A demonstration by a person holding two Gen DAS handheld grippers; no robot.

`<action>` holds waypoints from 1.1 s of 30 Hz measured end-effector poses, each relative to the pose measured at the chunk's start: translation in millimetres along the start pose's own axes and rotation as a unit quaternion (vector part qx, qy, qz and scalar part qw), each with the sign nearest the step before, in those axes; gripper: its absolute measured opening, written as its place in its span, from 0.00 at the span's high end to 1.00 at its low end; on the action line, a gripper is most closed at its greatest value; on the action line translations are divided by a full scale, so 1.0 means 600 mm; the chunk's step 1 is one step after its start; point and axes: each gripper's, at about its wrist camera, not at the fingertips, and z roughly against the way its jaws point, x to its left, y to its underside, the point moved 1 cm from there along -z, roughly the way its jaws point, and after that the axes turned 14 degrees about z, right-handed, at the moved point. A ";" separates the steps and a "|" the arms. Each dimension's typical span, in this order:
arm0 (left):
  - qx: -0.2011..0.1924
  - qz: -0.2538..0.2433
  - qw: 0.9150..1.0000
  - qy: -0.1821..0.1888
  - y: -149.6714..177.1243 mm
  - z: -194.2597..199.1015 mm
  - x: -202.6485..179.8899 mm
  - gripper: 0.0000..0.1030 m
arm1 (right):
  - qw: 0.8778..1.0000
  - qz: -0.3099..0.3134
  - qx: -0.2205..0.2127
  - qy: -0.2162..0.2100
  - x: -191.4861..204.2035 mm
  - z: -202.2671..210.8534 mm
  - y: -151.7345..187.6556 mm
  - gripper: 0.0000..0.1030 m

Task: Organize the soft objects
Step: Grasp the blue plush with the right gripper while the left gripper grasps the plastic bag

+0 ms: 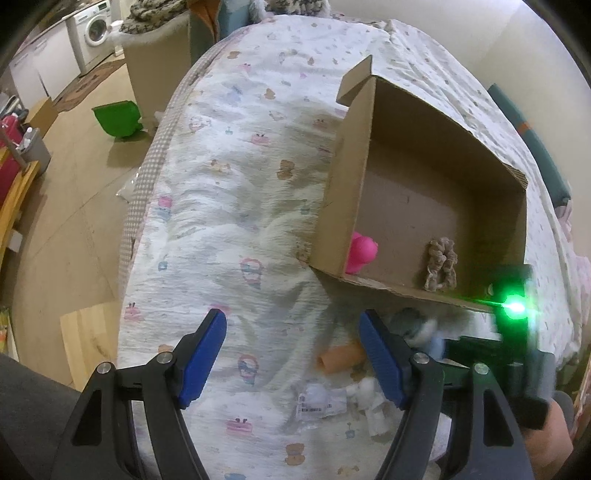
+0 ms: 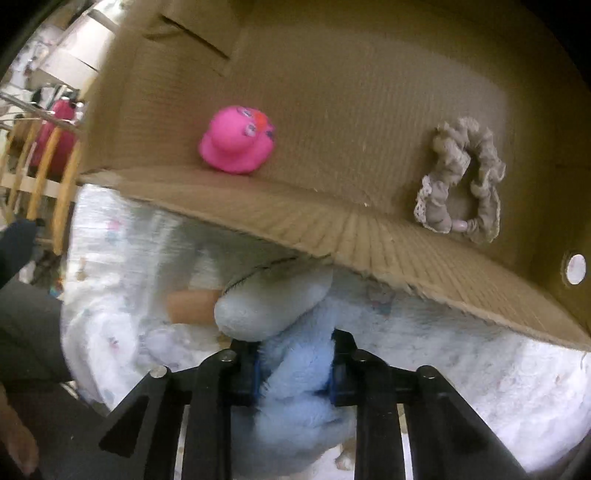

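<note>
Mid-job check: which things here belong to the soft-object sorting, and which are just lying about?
Job: cardboard box; pink duck and scrunchie inside it; blue plush in the right hand-held gripper; peach tube on the bed.

Lying about: green bin, washing machine.

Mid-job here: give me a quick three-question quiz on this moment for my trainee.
1. True or false: the right gripper is shut on the blue plush toy.
2. Which lies inside the cardboard box? A) orange tube B) pink duck C) white tag
3. Fill in: the left gripper is ____.

Key: 1 true. 2 B: the pink duck sits inside with the beige scrunchie. 3 open, holding nothing.
</note>
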 end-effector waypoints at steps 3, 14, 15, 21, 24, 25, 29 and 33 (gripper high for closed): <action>0.008 0.010 1.000 -0.001 -0.001 -0.006 0.004 0.30 | 0.998 -0.013 -0.047 -0.025 -0.002 0.050 0.011 0.75; 0.025 -0.016 0.999 -0.011 0.025 -0.019 -0.005 0.30 | 0.978 -0.058 -0.199 -0.035 -0.014 0.188 0.088 0.76; 0.036 -0.018 0.999 -0.013 0.033 -0.026 -0.004 0.30 | 0.975 -0.066 -0.208 -0.035 -0.018 0.193 0.096 0.76; 0.099 -0.046 0.994 -0.031 0.081 -0.074 -0.012 0.32 | 0.967 -0.110 -0.227 -0.044 -0.047 0.195 0.137 0.76; 0.119 -0.073 0.989 -0.051 0.103 -0.101 -0.024 0.36 | 0.966 -0.125 -0.220 -0.045 -0.058 0.191 0.133 0.76; 0.126 -0.087 0.986 -0.061 0.111 -0.112 -0.029 0.37 | 0.966 -0.127 -0.221 -0.046 -0.061 0.190 0.134 0.76; 0.132 -0.117 0.979 -0.105 0.130 -0.141 -0.034 0.40 | 0.965 -0.135 -0.219 -0.050 -0.069 0.187 0.139 0.76; 0.123 -0.139 0.977 -0.109 0.138 -0.153 -0.043 0.67 | 0.965 -0.137 -0.219 -0.052 -0.072 0.186 0.136 0.76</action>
